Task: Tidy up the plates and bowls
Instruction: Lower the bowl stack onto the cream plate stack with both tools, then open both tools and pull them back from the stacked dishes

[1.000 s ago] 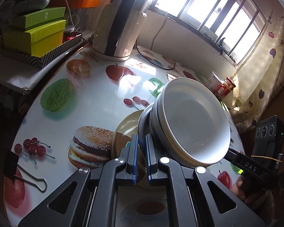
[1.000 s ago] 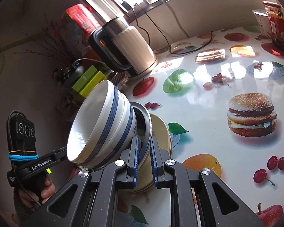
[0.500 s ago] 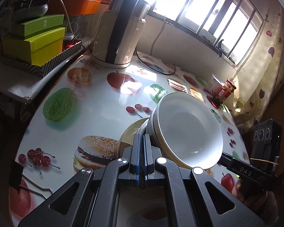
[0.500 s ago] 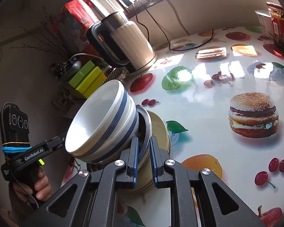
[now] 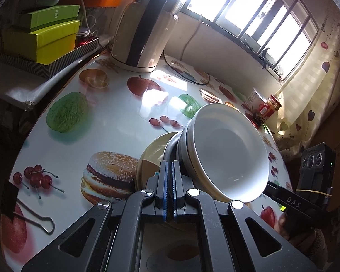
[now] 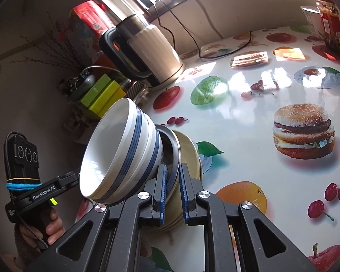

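Observation:
Two nested white bowls with blue stripes (image 5: 226, 154) (image 6: 115, 149) lean on a metal dish (image 5: 170, 145) (image 6: 172, 145) atop yellowish plates (image 5: 151, 154) (image 6: 190, 149) on the fruit-print table (image 5: 115, 117). My right gripper (image 6: 172, 176) is shut on the near rim of the metal dish and plates. My left gripper (image 5: 169, 176) is shut with its blue pads pressed together and nothing between them, just in front of the stack's edge. The bowls hide the stack's far side.
A cream kettle (image 5: 142, 29) (image 6: 147, 52) and its cable (image 5: 188, 77) stand at the back. Green boxes (image 5: 40, 38) sit on a side shelf at the left. A jar (image 5: 268, 108) and a cup are far right, and a binder clip (image 5: 34, 217) lies near left.
The left jaws, slightly apart around the plate's rim a second ago, have closed fully and hold nothing. The right gripper keeps its grip; the stack has hardly moved.

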### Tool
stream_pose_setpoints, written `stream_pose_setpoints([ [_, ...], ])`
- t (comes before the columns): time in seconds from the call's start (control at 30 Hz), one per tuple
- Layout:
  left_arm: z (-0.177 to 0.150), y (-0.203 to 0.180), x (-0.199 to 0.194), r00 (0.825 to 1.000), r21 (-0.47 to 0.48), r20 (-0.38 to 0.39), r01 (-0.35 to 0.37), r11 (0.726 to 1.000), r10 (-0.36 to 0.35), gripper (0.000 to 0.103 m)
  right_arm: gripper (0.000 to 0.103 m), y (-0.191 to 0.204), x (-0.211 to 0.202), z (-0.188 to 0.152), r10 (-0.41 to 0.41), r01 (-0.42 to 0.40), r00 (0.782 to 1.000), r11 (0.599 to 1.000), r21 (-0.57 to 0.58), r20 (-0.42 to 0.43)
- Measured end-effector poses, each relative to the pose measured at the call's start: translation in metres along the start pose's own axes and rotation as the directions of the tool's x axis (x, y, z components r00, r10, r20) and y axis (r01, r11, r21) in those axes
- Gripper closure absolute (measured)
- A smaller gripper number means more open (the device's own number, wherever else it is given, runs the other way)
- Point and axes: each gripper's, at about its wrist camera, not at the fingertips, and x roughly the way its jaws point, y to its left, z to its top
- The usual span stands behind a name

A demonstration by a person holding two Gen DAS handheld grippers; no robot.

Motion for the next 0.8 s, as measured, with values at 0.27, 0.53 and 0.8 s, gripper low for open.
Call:
stream_pose_setpoints([
  [0.27,-0.003,0.000,0.000,1.000,-0.004,-0.008,-0.006,1.000,0.006,0.101,0.090,0.000,0.000,0.000,-0.001,0.001,1.000,1.000,0.000,-0.001],
  [0.53,-0.007,-0.002,-0.002,1.000,0.007,-0.009,-0.030,1.000,0.030,0.099,0.087,0.004,-0.003,-0.001,-0.032,0.032,0.999,0.999,-0.022,0.005],
  [0.8,-0.012,-0.005,-0.006,0.999,0.014,-0.014,-0.050,0.999,0.050,0.098,0.076,0.005,-0.010,-0.003,-0.065,0.065,0.998,0.997,-0.029,0.017],
])
